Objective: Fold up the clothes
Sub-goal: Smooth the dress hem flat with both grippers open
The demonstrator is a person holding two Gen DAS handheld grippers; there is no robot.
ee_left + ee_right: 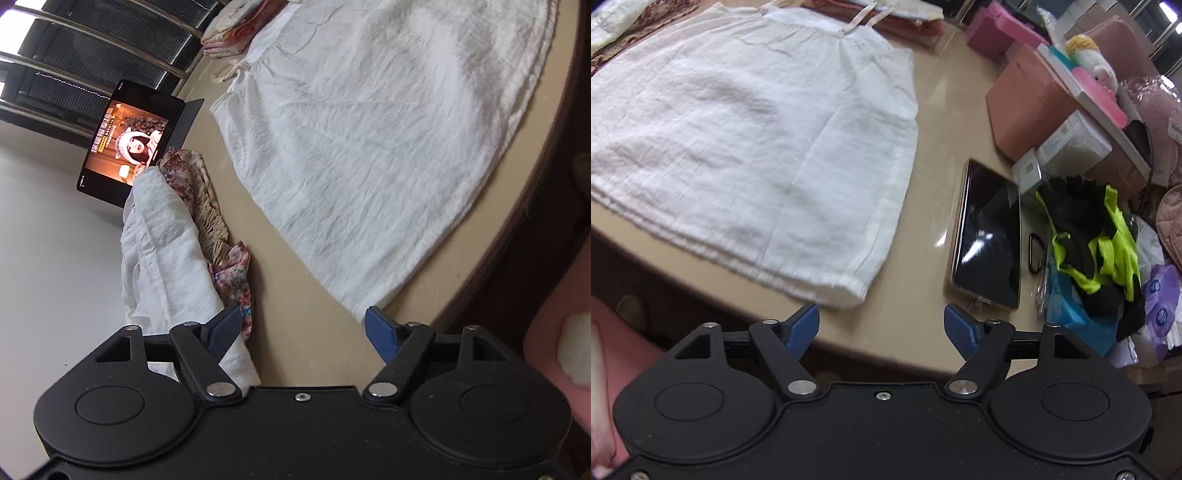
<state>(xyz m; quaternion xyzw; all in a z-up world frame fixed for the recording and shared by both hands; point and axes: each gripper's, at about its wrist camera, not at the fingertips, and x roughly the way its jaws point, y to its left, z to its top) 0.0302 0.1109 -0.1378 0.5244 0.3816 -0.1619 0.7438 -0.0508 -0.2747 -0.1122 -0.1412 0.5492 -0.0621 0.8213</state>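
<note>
Both tongs released, empty: left tongs [301, 326], right tongs [881, 325]; white top [750, 147] flat on table [923, 325]; pink box [1034, 107] shut.

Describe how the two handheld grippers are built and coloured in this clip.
The left gripper and right gripper look identical: a matte black body with two round raised discs, black linkage arms on silver pivot pins, and blue fingers. No cables or markings show.

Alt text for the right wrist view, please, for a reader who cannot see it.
A white strappy top lies spread flat on a beige table, with the open, empty right gripper hovering near its hem corner. A dark-screened phone lies to the right, beside pink boxes and black and neon-yellow fabric.
</note>
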